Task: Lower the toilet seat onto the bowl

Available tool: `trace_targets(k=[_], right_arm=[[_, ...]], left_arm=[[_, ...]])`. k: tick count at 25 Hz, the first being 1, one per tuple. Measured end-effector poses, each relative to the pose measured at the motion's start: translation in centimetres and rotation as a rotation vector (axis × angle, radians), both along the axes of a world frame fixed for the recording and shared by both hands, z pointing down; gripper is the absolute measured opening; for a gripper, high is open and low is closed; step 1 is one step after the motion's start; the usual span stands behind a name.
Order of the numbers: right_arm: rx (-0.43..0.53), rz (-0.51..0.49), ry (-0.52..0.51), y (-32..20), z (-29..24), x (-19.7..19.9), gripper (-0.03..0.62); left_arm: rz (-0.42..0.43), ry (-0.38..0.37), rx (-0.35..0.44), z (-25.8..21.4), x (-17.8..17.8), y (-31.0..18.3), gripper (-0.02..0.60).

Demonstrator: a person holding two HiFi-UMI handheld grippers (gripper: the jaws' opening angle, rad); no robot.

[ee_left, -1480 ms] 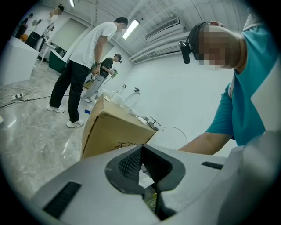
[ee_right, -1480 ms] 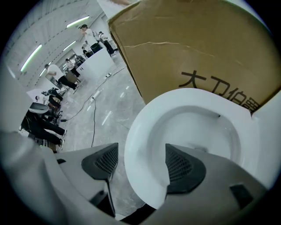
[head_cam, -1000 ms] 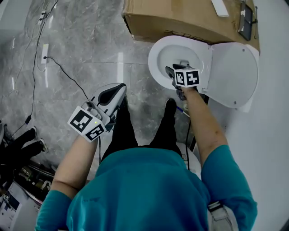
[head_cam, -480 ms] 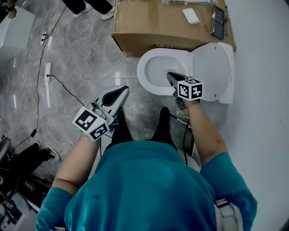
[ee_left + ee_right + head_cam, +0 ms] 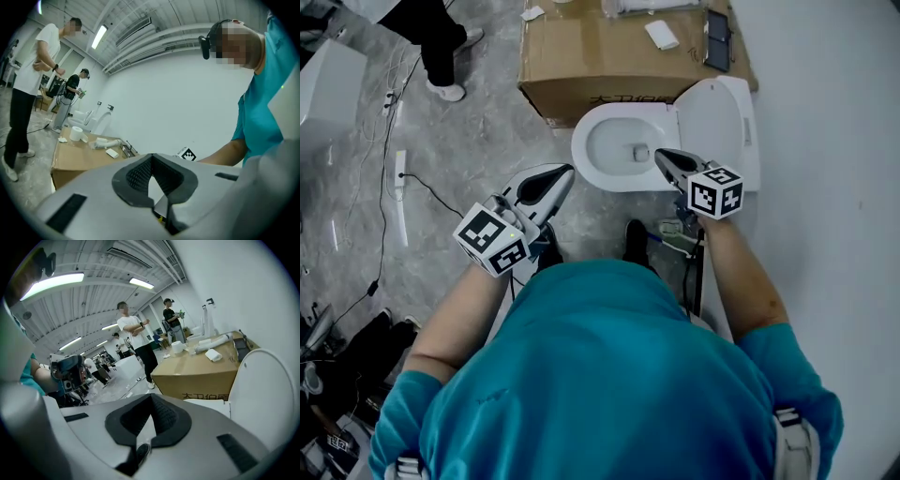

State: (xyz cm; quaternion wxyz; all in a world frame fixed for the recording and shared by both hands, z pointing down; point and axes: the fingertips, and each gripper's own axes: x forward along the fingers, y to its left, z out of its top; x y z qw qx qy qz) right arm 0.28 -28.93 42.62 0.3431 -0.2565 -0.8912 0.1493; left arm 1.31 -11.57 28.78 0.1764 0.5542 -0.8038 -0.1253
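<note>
We hold both tongs up in the air, clear of the toilet. The right tongs (image 5: 662, 156) hover over the hinge end of the bowl (image 5: 617, 148) and touch nothing. Their jaws have just been closing and now meet, with nothing between them. The left tongs (image 5: 555, 175) point toward the bowl's front edge from just beside it, jaws together too and empty. The toilet seat (image 5: 581, 155) lies flat on the bowl's rim, as far as the head view shows, while the lid (image 5: 722, 127) stands open behind it, toward the white wall (image 5: 834, 141). Just beyond the bowl a cardboard box (image 5: 581, 56) sits on the grey floor (image 5: 441, 159) with a few small things on top — among them a dark flat device (image 5: 717, 39). Another person's legs (image 5: 431, 37) stand near the box, well apart from us.
</note>
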Motion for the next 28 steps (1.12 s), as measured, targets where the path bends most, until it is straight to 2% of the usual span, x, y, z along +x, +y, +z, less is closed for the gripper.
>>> trace_targets(k=[5,14,22,28], right_arm=[[-0.036,-0.033,-0.073,0.3,-5.1,3.4,-0.002],[-0.05,-0.034,-0.196,0.3,-12.7,7.0,-0.002],[-0.01,-0.044,-0.331,0.9,-17.7,8.8,-0.002],[0.004,-0.057,-0.401,1.5,-20.6,8.9,-0.002]], left_arm=[[0.059,-0.028,-0.003,-2.3,2.6,-1.5,0.005],[0.084,-0.068,0.0,-5.7,3.5,-1.8,0.005],[0.082,-0.106,0.018,-8.4,4.2,-1.6,0.005],[0.121,-0.147,-0.005,-9.5,4.8,-2.1,0.005]])
